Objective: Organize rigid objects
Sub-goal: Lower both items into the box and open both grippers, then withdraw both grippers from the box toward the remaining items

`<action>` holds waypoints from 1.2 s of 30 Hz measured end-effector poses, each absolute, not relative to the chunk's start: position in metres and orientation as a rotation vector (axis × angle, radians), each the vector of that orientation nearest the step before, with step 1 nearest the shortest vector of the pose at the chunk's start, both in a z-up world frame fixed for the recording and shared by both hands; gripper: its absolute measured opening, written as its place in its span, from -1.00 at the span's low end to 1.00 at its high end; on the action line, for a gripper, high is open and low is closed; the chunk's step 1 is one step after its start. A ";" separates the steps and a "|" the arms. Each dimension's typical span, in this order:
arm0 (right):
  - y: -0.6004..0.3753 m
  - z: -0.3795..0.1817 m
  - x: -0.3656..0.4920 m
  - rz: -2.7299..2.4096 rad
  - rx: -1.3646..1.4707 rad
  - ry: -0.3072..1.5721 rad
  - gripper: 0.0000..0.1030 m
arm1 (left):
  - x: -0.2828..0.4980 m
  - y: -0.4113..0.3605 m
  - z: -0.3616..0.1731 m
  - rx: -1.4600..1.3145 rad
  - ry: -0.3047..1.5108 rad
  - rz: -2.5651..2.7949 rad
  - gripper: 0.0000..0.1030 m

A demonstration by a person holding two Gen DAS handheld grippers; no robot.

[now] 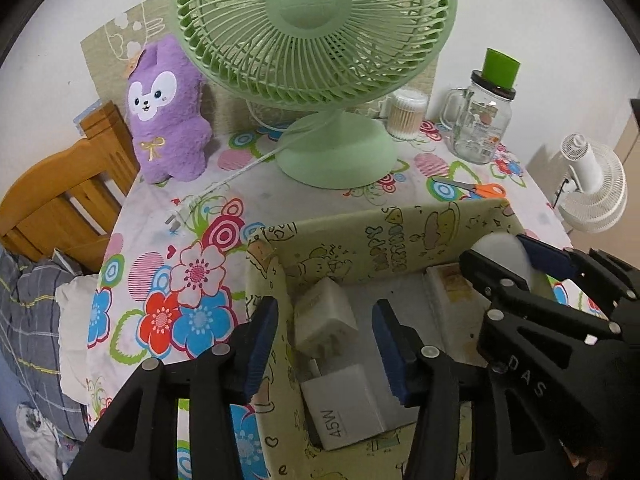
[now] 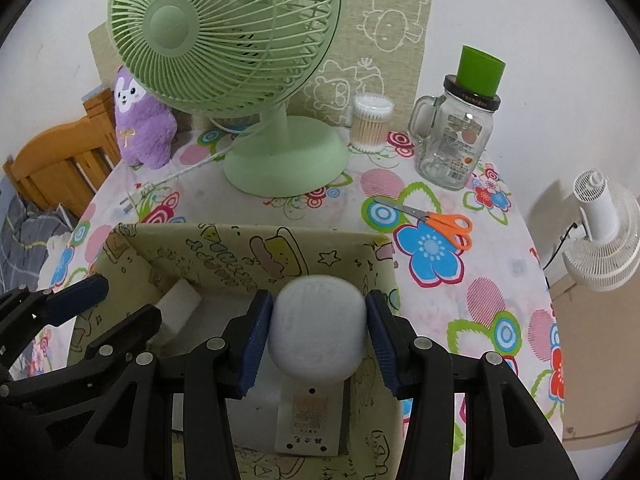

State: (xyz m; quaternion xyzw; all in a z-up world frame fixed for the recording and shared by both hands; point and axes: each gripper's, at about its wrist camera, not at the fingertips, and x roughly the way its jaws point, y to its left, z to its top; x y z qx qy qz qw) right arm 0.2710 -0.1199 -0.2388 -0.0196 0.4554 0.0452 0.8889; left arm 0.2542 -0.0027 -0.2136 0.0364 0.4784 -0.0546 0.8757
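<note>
A pale green cartoon-print box [image 1: 344, 248] [image 2: 248, 252] stands on the flowered table. Inside lie a white 45W charger box [image 1: 344, 404], a white adapter [image 1: 324, 316] and a flat white box [image 2: 308, 424]. My left gripper [image 1: 326, 350] is open, with its fingers astride the box's left wall, holding nothing. My right gripper [image 2: 318, 338] is shut on a rounded white case [image 2: 318, 328] and holds it over the box's right side. The case also shows in the left wrist view [image 1: 504, 256], and the left gripper shows at the left of the right wrist view [image 2: 120, 304].
A green desk fan [image 1: 316, 40] [image 2: 224, 40] stands behind the box, its cord and plug [image 1: 180, 216] trailing left. A purple plush [image 1: 164, 112], cotton-swab tub [image 2: 370, 122], glass jar with green cap [image 2: 460, 128] and orange scissors [image 2: 444, 224] are on the table. A white fan [image 2: 604, 232] is at right.
</note>
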 end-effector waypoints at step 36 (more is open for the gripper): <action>-0.149 -0.190 0.186 0.026 0.041 0.912 0.62 | 0.178 0.003 -0.166 0.038 0.938 -0.142 0.82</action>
